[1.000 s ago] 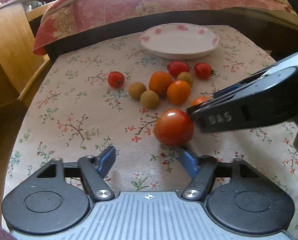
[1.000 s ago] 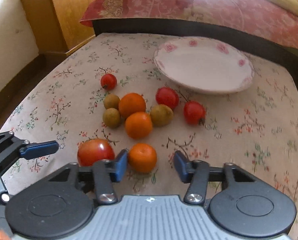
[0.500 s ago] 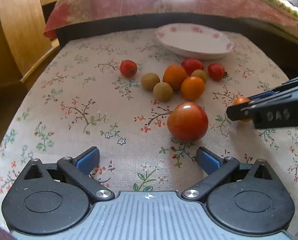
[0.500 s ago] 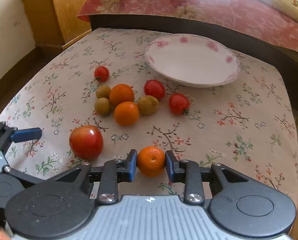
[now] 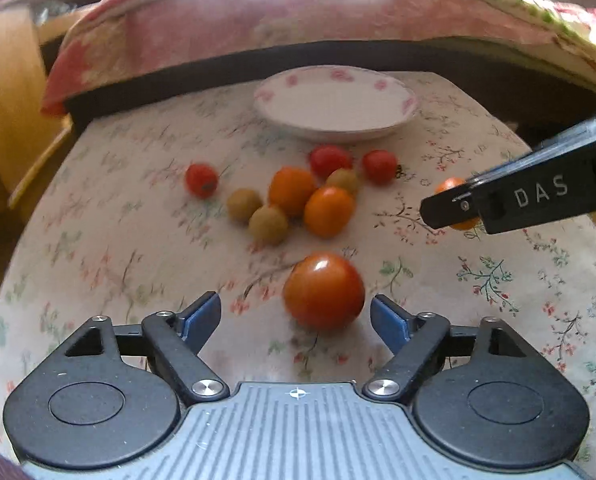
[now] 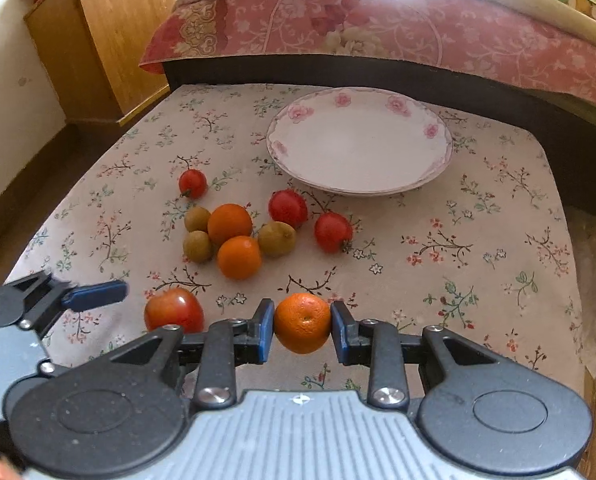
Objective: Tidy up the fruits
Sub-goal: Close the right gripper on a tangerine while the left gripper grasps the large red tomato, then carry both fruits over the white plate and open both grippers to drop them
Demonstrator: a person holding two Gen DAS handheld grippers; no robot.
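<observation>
The right gripper (image 6: 303,330) clamps a small orange (image 6: 303,323) between its blue pads, at the near edge of a cloth-covered table (image 6: 478,240). The left gripper (image 5: 296,312), jaws apart, frames a large glossy tomato (image 5: 324,290) without touching it. To carry the orange well, the grip should probably stay light enough not to bruise the dimpled rind, the lift clearing the cluster ahead before it reaches the plate (image 6: 360,144). That plate, shallow, white and rose-printed, sits empty beyond smooth red tomatoes, two more oranges and three dull brown-green round fruits. The cloth is soft, floral and slightly rumpled; round fruit may roll on it.
</observation>
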